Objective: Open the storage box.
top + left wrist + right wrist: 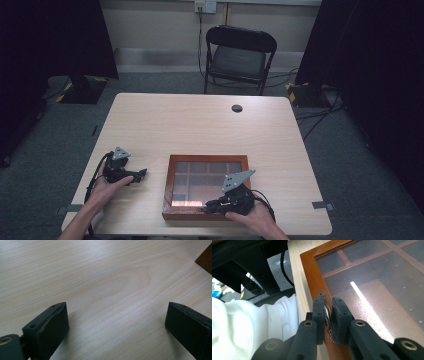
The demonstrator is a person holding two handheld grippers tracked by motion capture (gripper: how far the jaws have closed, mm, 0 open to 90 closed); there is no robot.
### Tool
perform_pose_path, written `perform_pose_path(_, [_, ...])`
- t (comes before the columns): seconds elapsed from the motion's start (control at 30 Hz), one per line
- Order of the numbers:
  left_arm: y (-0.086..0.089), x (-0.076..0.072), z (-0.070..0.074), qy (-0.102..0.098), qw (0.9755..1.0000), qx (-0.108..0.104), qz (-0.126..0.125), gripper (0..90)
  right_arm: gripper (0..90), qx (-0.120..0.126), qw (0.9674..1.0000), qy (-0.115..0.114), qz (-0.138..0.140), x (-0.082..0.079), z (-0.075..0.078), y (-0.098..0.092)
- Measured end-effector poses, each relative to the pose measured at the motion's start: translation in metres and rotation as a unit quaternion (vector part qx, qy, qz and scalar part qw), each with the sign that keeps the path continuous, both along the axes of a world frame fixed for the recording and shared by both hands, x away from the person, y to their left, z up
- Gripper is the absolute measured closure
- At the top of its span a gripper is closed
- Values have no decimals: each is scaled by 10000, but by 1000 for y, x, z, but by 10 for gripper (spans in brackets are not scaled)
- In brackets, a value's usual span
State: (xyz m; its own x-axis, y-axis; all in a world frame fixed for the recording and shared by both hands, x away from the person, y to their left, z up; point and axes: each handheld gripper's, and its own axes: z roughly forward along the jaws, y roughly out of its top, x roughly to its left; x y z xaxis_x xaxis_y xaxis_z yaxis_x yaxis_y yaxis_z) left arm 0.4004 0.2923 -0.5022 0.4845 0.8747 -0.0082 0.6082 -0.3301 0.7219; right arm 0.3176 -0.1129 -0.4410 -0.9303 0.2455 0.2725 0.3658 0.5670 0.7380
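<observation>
The right tongs are pinching the small ornate metal latch on the near rim of the glass-lidded brown wooden box, its compartments looking empty. The left tongs are gaping wide over the bare counter.

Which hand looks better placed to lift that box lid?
The right gripper: its jaws are already shut on the metal latch of the wooden box. The left gripper stands open over bare table.

Bare table all around the wooden box.
</observation>
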Motion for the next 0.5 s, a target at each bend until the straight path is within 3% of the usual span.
perform_pose_path(0.27, [-4,-5,4,70,9999,-53,-119,124,825,-81,9999,36,54,1,2,2])
perform_pose_path(0.3, [-4,-5,5,69,9998,51,-187,147,826,-91,9999,33,61,2,2,2])
perform_pose_path(0.4, [-6,-7,6,140,9995,-47,-296,157,827,-42,10000,16,79,2,4,2])
perform_pose_path(0.5, [-7,-9,8,137,9988,5,-471,167,829,51,9999,7,117,3,8,1])
